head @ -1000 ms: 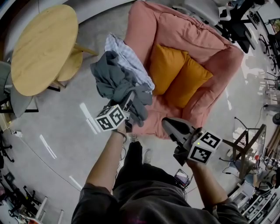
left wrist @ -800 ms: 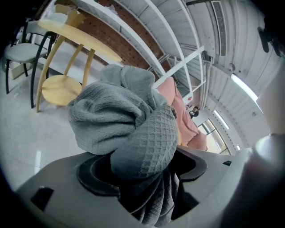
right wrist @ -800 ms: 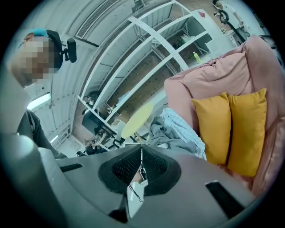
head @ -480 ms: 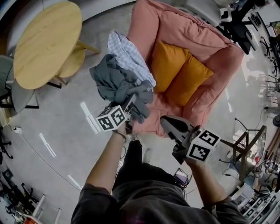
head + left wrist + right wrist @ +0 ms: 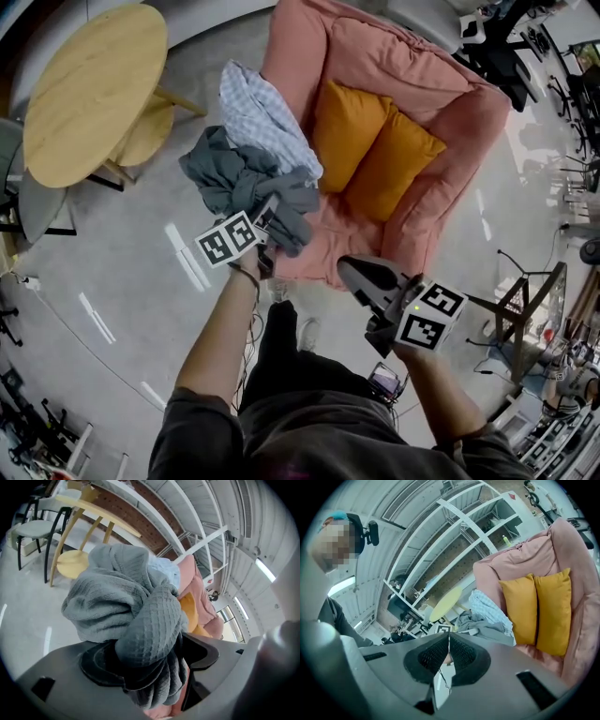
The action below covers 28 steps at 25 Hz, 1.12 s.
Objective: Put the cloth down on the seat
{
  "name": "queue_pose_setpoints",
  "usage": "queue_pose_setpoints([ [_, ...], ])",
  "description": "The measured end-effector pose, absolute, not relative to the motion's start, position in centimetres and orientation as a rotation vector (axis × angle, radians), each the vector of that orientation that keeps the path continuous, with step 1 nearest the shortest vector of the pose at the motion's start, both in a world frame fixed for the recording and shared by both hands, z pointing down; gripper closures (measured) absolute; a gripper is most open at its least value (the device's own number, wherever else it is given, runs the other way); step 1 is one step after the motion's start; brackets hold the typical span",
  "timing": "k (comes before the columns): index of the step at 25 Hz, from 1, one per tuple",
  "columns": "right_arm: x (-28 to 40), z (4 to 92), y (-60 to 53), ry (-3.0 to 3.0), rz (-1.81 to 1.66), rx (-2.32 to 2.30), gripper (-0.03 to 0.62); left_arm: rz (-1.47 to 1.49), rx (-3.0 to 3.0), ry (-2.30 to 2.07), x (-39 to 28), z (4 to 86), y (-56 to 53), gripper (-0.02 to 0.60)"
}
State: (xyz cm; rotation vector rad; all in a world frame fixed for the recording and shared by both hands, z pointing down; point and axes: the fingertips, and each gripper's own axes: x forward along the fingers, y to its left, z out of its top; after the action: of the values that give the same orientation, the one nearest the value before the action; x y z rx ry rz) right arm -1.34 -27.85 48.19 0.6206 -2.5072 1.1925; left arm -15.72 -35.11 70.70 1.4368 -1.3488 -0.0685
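1. The left gripper (image 5: 149,660) has its jaws wide apart, with the crumpled grey waffle-weave cloth (image 5: 126,606) wadded between them. The cloth lies heavily against one pad, and a dark gap shows beside the other. I judge this a loose cradle, not a clamp.
2. The right gripper (image 5: 448,656) has its jaws closed together with only a thin slit between them. It holds nothing.
3. Most of the grey cloth bulges out past the left jaws. In the head view it sits at the front corner of the padded pink armchair (image 5: 394,75), on the picture's left, against that armrest. It is not over the seat (image 5: 328,239).
4. A pale blue checked cloth (image 5: 258,117) is draped along the same armrest of the armchair, touching the grey one.
5. Two orange cushions (image 5: 375,155) stand side by side against the armchair's back and cover much of the seat. The right gripper hangs in front of the armchair's front edge, apart from everything.
6. Risks, as I judge them:
   - With the jaws this wide, the bundle could slide off the corner of the armchair onto the grey floor (image 5: 141,281) rather than reach the seat.
   - The waffle weave could catch on a pad and be dragged back off the armchair when the gripper pulls away.
   - Shifting the grey cloth towards the seat could pull the checked cloth off the armrest with it.
   - The cloth could end up on the cushions instead of on the bare part of the seat.
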Motion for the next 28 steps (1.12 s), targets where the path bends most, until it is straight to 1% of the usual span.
queue_pose_setpoints([
  [5, -0.6, 48.8, -27.5, -2.48, 1.191, 0.639, 0.577, -0.05, 1.433, -1.345, -15.5, 71.6, -37.5, 0.206],
  [10, -0.3, 49.4, -28.3, -2.461, 1.195, 0.666, 0.577, -0.033, 1.435, -1.362, -14.5, 72.3, -39.7, 0.227],
  [14, -0.5, 49.3, -29.3, -2.466, 1.17, 0.704, 0.577, 0.0, 1.425, -1.377, -14.0, 72.7, -40.7, 0.229],
  [22, -3.8, 51.4, -32.5, -2.491, 1.126, 0.728, 0.577, 0.074, 1.426, -1.339, -13.2, 74.3, -41.1, 0.221],
  [28, -5.3, 53.2, -32.5, -2.454, 1.106, 0.699, 0.577, 0.084, 1.398, -1.337, -13.5, 75.2, -41.0, 0.218],
])
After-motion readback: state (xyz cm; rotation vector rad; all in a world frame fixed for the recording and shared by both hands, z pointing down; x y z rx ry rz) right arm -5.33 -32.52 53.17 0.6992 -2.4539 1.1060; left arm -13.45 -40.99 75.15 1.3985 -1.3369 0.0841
